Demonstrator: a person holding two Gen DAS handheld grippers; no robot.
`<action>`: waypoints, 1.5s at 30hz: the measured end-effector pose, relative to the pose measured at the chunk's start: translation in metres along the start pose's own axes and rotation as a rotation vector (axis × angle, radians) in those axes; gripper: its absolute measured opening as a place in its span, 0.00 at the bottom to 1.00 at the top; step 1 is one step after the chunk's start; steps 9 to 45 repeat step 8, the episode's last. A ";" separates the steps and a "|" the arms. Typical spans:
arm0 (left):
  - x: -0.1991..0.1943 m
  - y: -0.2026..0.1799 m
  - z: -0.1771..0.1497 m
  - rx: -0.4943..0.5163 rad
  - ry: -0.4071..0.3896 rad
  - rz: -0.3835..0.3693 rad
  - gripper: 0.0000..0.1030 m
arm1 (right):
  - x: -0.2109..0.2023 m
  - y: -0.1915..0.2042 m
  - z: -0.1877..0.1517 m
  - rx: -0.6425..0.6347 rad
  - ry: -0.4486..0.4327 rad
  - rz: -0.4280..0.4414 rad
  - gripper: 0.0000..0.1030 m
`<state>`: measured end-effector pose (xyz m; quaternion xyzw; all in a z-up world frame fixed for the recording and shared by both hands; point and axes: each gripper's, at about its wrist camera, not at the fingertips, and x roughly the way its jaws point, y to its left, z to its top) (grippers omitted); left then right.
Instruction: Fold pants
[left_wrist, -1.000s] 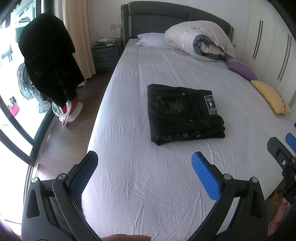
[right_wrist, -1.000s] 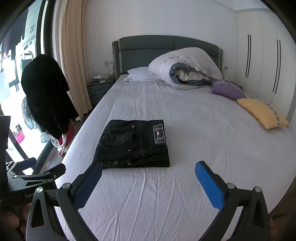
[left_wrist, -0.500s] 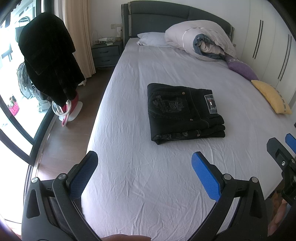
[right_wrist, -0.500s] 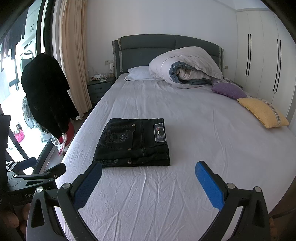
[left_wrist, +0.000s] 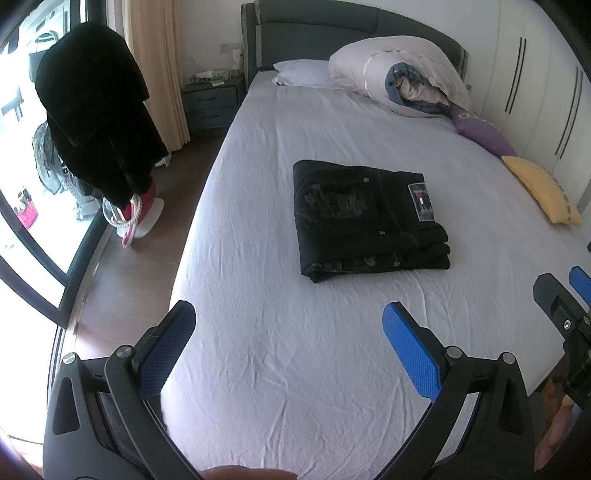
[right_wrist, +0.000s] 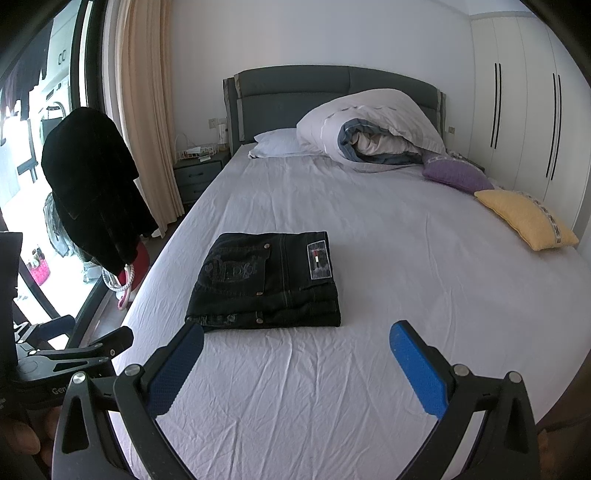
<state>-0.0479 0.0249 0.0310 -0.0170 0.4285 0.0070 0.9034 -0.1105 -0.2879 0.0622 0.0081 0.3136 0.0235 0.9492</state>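
Note:
Black pants lie folded in a compact rectangular stack on the white bed sheet, label patch facing up; they also show in the right wrist view. My left gripper is open and empty, held above the foot of the bed, well short of the pants. My right gripper is open and empty, also short of the pants. The right gripper shows at the right edge of the left wrist view, and the left gripper shows at the left edge of the right wrist view.
A rolled duvet and white pillow sit at the headboard. Purple and yellow cushions lie on the right side. A black coat hangs on a stand left of the bed, near a nightstand and window.

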 end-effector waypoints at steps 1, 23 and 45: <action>0.001 0.001 0.000 -0.002 0.004 0.000 1.00 | -0.002 0.000 -0.003 0.001 0.001 0.000 1.00; -0.001 0.000 -0.001 0.006 -0.015 0.006 1.00 | -0.001 -0.005 -0.004 0.003 0.004 0.005 1.00; -0.001 0.000 -0.001 0.006 -0.015 0.006 1.00 | -0.001 -0.005 -0.004 0.003 0.004 0.005 1.00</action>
